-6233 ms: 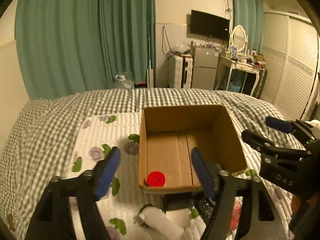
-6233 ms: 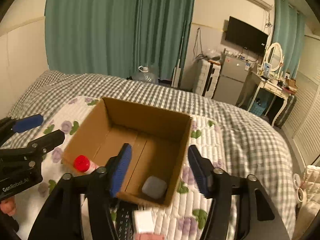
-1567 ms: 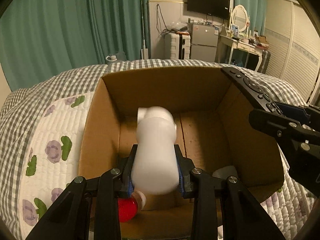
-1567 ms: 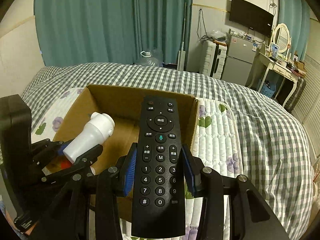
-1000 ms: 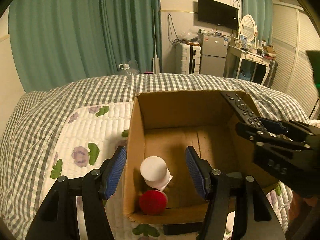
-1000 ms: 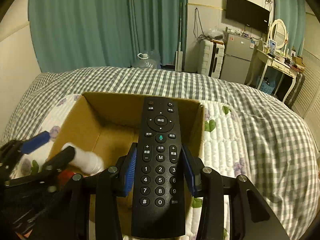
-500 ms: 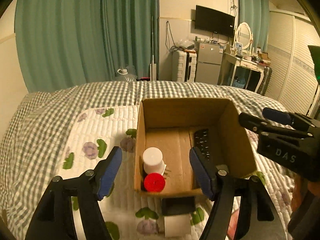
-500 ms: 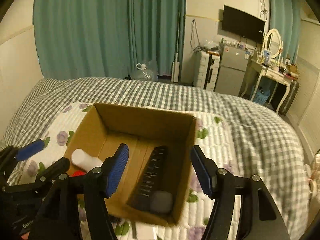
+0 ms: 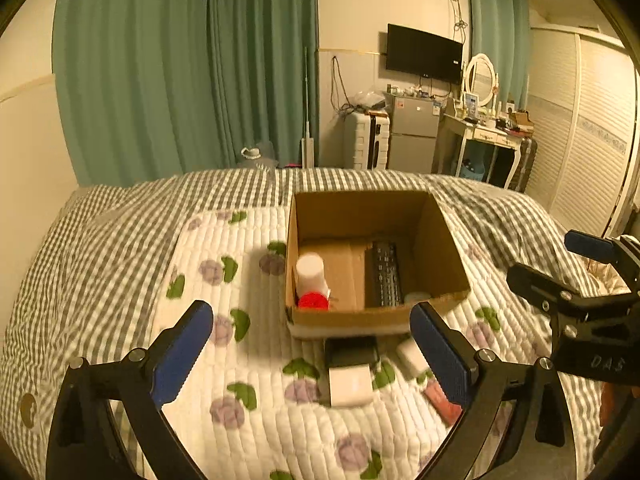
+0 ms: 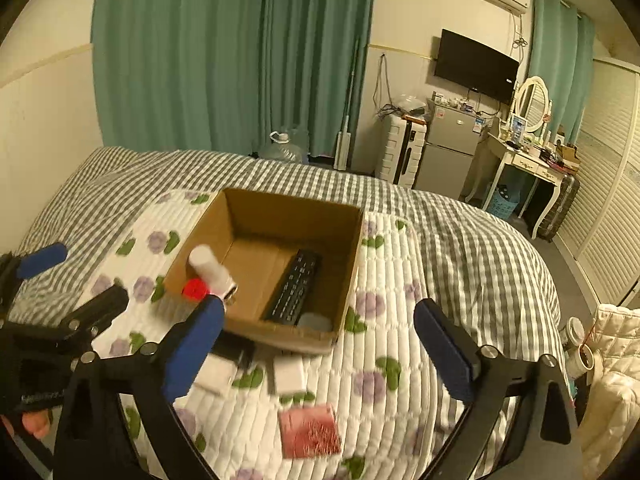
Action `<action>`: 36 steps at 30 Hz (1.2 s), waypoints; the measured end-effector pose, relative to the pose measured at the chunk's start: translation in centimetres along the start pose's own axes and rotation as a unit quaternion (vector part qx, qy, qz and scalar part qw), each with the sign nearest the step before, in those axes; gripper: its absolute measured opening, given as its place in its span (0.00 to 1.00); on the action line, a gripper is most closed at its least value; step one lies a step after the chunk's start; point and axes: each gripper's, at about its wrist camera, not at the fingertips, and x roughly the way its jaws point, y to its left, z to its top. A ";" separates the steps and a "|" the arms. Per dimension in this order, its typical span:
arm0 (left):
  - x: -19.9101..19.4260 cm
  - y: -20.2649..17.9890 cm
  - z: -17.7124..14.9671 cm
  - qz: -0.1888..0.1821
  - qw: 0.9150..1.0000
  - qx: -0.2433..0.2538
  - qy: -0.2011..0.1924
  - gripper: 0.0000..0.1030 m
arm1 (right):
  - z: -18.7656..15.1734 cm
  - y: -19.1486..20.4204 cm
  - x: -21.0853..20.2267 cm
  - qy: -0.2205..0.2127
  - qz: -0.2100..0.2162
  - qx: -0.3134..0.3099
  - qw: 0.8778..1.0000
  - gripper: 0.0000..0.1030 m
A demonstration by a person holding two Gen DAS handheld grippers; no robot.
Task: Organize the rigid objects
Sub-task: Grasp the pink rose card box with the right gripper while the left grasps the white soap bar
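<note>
An open cardboard box (image 9: 376, 318) (image 10: 294, 340) stands on the bed. Inside it lie a white bottle (image 9: 310, 270) (image 10: 208, 266) with a red cap (image 9: 313, 301), a black remote (image 9: 383, 274) (image 10: 296, 286) and a small grey thing (image 10: 316, 322). My left gripper (image 9: 310, 316) (image 10: 86, 276) hangs back from the box's near wall. Its jaws are opening, with nothing between them. My right gripper (image 10: 318, 312) (image 9: 548, 258) is just as far back, its jaws opening and empty too.
On the flowered white quilt (image 9: 224, 360) in front of the box lie a black item (image 9: 351, 352), two white boxes (image 9: 350, 384) (image 10: 216, 372) and a pink card (image 10: 310, 430). A checked bedspread (image 10: 460, 240) covers the rest. A fridge and a dressing table stand beyond.
The left gripper let go of the white bottle and the right let go of the remote; both now lie in the box. Both grippers drew back and up, jaws widening.
</note>
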 end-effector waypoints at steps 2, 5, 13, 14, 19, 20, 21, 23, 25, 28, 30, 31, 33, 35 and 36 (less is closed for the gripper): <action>0.1 0.1 -1.4 -0.003 1.000 -0.005 0.011 0.98 | -1.3 0.3 -0.2 0.007 -0.005 -0.004 1.000 0.98; 1.0 0.1 -3.4 -0.009 0.999 -0.013 0.028 0.98 | -3.5 0.5 0.9 0.027 -0.003 -0.001 1.000 0.98; 4.1 0.6 -8.0 -0.005 0.996 -0.017 0.082 0.98 | -8.9 0.1 7.1 0.125 0.010 0.011 0.992 0.98; 4.5 0.6 -8.4 -0.005 0.996 -0.019 0.088 0.98 | -9.6 0.2 8.2 0.144 0.008 0.008 0.989 0.98; 6.3 0.4 -10.1 -0.006 0.993 -0.018 0.113 0.98 | -12.1 1.0 12.1 0.216 -0.006 -0.007 0.976 0.98; 6.5 0.4 -10.2 -0.005 0.993 -0.017 0.116 0.98 | -12.4 1.2 12.7 0.226 -0.012 -0.011 0.974 0.98; 6.8 0.3 -10.4 -0.003 0.993 -0.016 0.119 0.98 | -12.7 1.3 13.3 0.236 -0.015 -0.015 0.971 0.97; 7.1 0.3 -10.6 -0.003 0.992 -0.014 0.122 0.98 | -13.6 1.6 14.7 0.257 -0.020 -0.019 0.966 0.95; 7.5 0.3 -10.8 0.000 0.992 -0.012 0.126 0.98 | -14.3 1.9 15.7 0.275 -0.023 -0.028 0.961 0.94; 7.8 0.4 -11.0 0.002 0.991 -0.011 0.132 0.98 | -14.7 2.2 16.2 0.281 -0.031 -0.033 0.958 0.86; 7.9 0.5 -11.1 0.000 0.991 -0.011 0.134 0.98 | -14.7 2.2 15.7 0.270 -0.035 -0.032 0.962 0.67; 7.9 0.5 -11.0 -0.001 0.991 -0.011 0.134 0.98 | -14.7 2.2 15.5 0.265 -0.041 -0.033 0.963 0.67; 7.7 0.4 -10.9 -0.006 0.991 -0.011 0.133 0.98 | -14.6 2.3 14.7 0.249 -0.038 -0.036 0.967 0.67; 7.7 0.2 -10.7 -0.009 0.992 -0.007 0.129 0.98 | -14.2 2.2 13.6 0.228 -0.023 -0.028 0.973 0.67; 7.7 0.0 -10.5 -0.010 0.992 -0.004 0.128 0.98 | -13.9 2.1 13.0 0.217 -0.018 -0.023 0.976 0.66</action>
